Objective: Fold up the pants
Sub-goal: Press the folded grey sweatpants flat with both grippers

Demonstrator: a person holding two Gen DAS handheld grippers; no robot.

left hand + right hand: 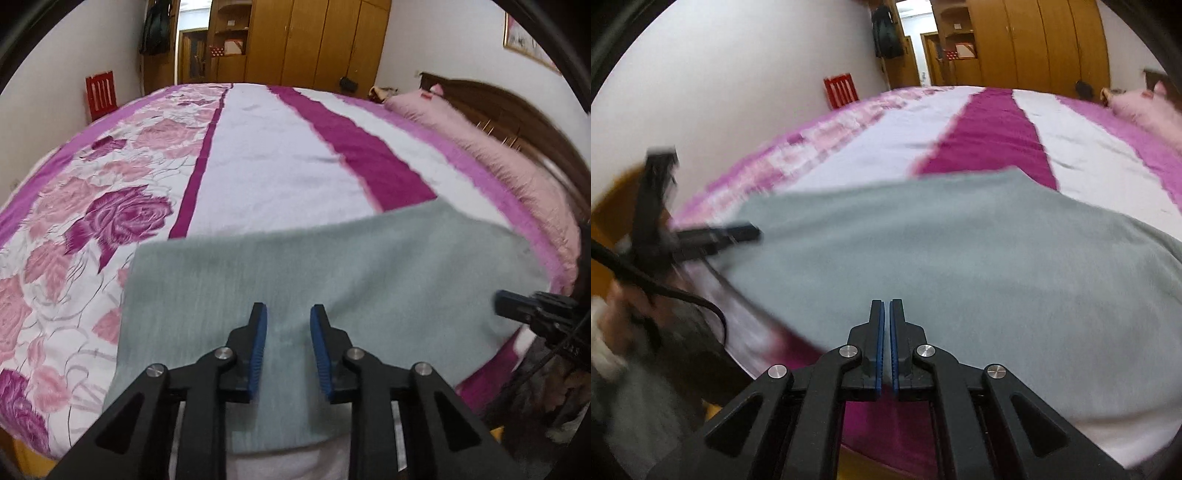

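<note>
The grey pants (pixel 332 266) lie flat on the bed (pixel 266 155), at its near edge, over the white and magenta stripes; the left gripper (pixel 288 350) hovers above the pants' near part, jaws a little apart, nothing between them; the right gripper (pixel 886 347) hangs over the pants' near edge, jaws closed and empty; pink pillows (pixel 509 147) line the bed's far right side.
</note>
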